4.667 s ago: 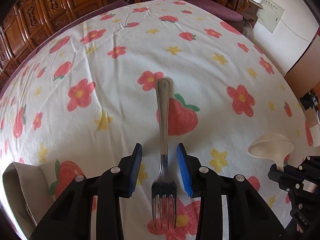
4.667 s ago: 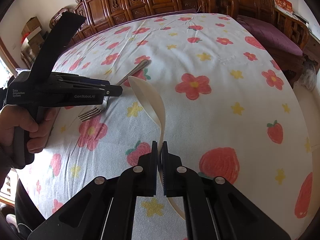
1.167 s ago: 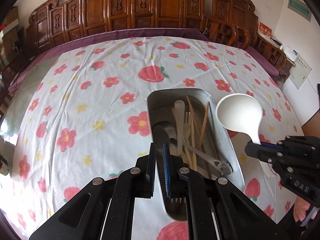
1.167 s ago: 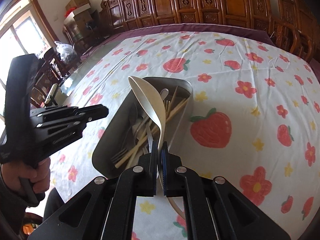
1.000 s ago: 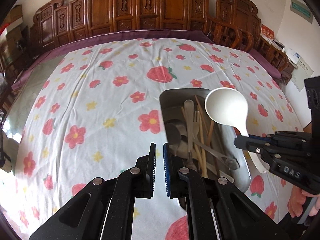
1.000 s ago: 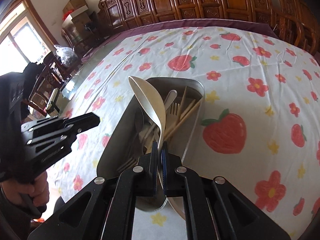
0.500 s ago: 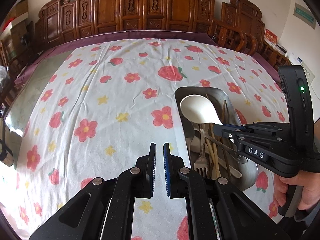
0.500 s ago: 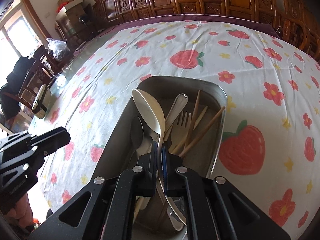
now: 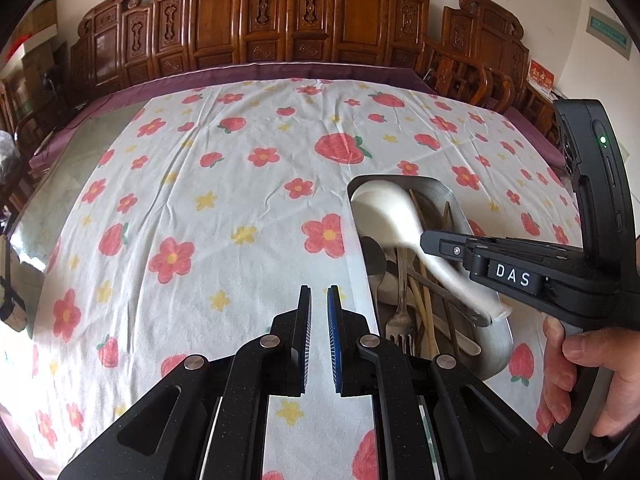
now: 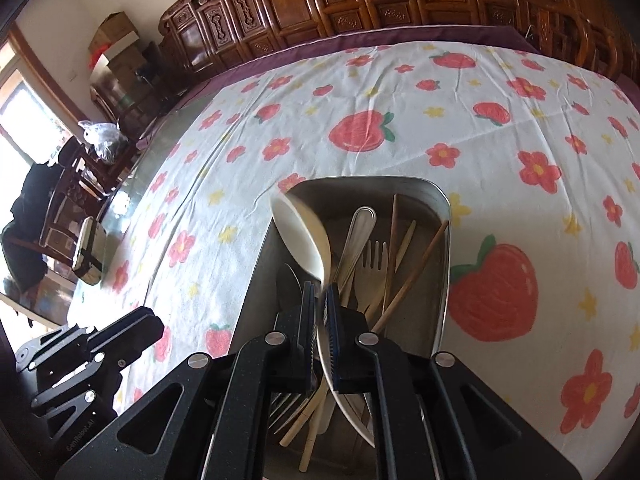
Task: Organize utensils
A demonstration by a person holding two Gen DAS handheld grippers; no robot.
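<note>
Utensils are collected in the stainless steel tray (image 10: 442, 216), which sits on the flower-and-strawberry tablecloth (image 9: 200, 200). Starting at the left, the left gripper (image 9: 319, 312) hangs over bare cloth just beside the tray's left wall; its jaws stand almost together with a narrow gap and nothing between them. To its right, the tray holds a steel fork (image 9: 401, 320), a steel spoon (image 10: 356, 236), wooden chopsticks (image 10: 412, 276) and a pale fork (image 10: 374, 264), lying lengthwise. Farther right, the right gripper (image 10: 319, 300) is over the tray with the white ladle (image 10: 302, 236) between its jaws by the handle; the blurred bowl is at the tray's far left corner, and whether the grip is firm or loosening cannot be told. Recommended procedure: lower the ladle until the bowl rests inside the tray, align the handle with the other utensils, then separate the jaws fully and withdraw straight back. Avoid dragging the handle across the chopsticks, which would likely scatter.
</note>
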